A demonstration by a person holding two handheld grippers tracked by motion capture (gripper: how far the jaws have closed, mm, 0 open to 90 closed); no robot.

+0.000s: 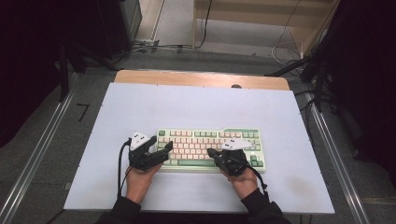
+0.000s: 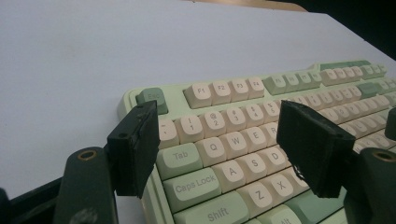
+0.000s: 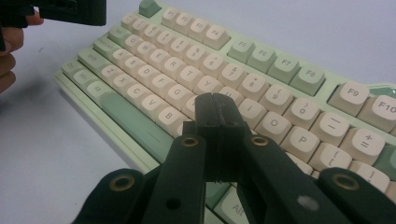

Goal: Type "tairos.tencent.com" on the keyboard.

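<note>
With the left gripper [image 1: 161, 151] spread and the right gripper [image 3: 217, 109] clenched empty, the rigid, light mechanical keyboard [image 1: 210, 140] is best gripped by its case edges.

From my high view the white table [image 1: 201, 107] is evenly lit from above, while the room around it falls into darkness. Shadows are soft and short. In my gripper views the keyboard [image 3: 196, 74] looks grainy, its far keys blurring, with no glare.
</note>
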